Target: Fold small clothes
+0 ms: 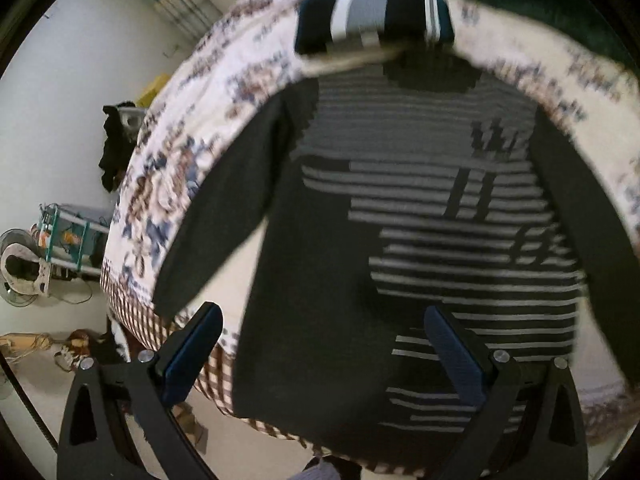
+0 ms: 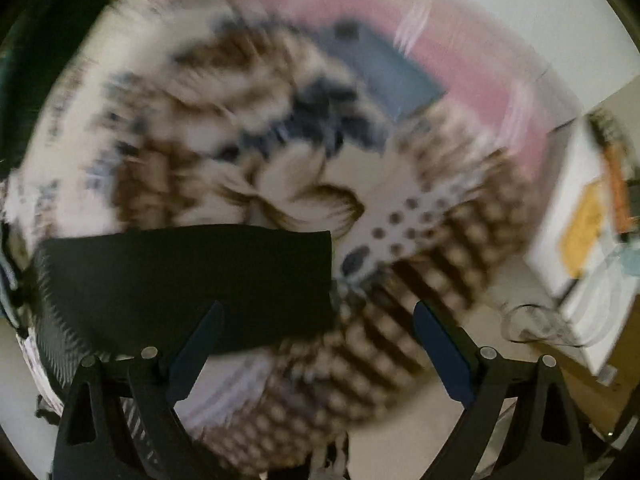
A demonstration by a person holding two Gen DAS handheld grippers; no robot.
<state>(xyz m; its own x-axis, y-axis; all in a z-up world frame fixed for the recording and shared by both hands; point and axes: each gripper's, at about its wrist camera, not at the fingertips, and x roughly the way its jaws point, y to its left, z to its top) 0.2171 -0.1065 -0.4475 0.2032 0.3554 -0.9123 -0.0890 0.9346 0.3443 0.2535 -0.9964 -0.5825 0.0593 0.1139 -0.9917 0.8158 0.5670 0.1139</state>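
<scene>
sweater (image 1: 360, 240), dark with thin grey stripes across one half, lies spread flat and face up on the bed, filling the middle of the left wrist view, both sleeves angled out and down toward the lower corners. a second garment, folded (image 1: 376, 20) into a neat block with navy, white and grey bands, sits just above the collar at the top centre of the frame.

the left gripper (image 1: 324, 356) hangs over the sweater's lower hem with its blue-padded fingers (image 1: 188, 360) spread wide, nothing between them and nothing visibly touched. the right gripper (image 2: 320, 356) is spread just as wide and empty too; its view is badly smeared, but a dark sleeve (image 2: 192, 284) runs across the lower left of that frame, its cuff end stopping short of centre, and the left finger overlaps it in the picture; whether it touches i cannot tell.

the bedspread (image 1: 168, 184) is cream with big blue and brown flowers and a brown checked border. a pink pillow (image 2: 460, 52) and a blue patch lie at the upper right of the right wrist view. off the bed, at the left edge of the left wrist view, stand a teal rack (image 1: 68, 236) and a fan (image 1: 20, 268) on a pale floor.
</scene>
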